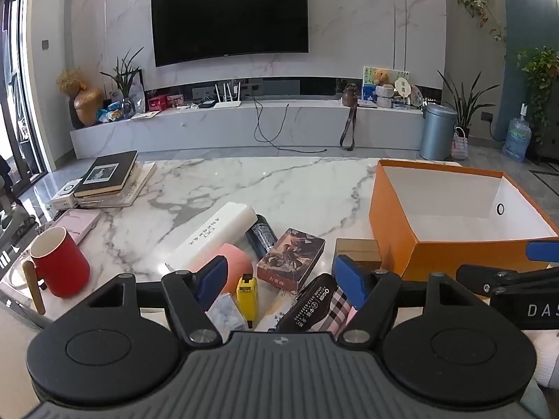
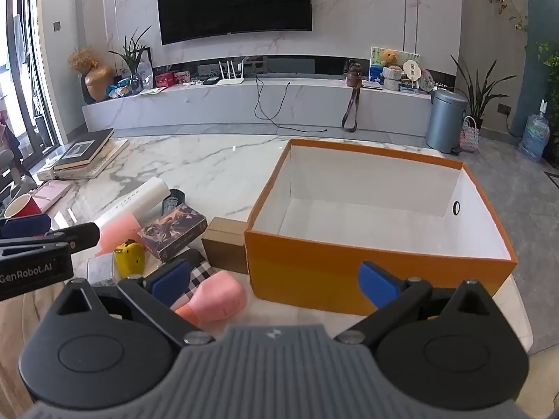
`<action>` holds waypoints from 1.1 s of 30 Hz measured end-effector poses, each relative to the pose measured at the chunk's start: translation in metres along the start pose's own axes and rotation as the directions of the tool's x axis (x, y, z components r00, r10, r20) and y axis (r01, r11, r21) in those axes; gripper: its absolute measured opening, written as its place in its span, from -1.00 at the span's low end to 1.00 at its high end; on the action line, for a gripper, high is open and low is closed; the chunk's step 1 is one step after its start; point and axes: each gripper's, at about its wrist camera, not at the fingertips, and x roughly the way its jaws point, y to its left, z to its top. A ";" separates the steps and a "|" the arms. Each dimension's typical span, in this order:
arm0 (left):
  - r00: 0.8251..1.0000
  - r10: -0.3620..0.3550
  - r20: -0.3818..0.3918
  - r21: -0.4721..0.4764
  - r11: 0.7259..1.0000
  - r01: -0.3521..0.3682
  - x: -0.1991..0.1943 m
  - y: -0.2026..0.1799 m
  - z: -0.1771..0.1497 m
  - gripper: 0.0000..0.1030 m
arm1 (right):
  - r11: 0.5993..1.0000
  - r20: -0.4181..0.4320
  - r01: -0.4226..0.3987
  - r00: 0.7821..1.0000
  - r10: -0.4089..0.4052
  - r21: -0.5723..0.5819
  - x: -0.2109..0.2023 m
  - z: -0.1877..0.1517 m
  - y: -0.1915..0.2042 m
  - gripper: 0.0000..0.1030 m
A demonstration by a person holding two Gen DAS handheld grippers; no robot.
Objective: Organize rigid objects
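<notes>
Both grippers hang spread and empty: the left gripper [image 1: 279,279] directly over the clutter, the right gripper [image 2: 276,282] facing the orange box [image 2: 367,265], which lies right of the pile [image 1: 276,262].

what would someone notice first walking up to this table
The big orange box at the table's right side stands out first, open-topped with a bare white inside. Left of it lies a jumble of small things: a yellow tape measure, a printed card box and a white tube. Further left a red mug stands upright, and both grippers hover open over the near edge.
</notes>
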 end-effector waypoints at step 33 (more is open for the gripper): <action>1.000 -0.002 -0.010 -0.001 1.000 0.002 -0.001 0.000 -0.005 0.60 | 1.000 -0.019 0.003 1.000 -0.003 -0.004 0.002 -0.001 0.001 0.96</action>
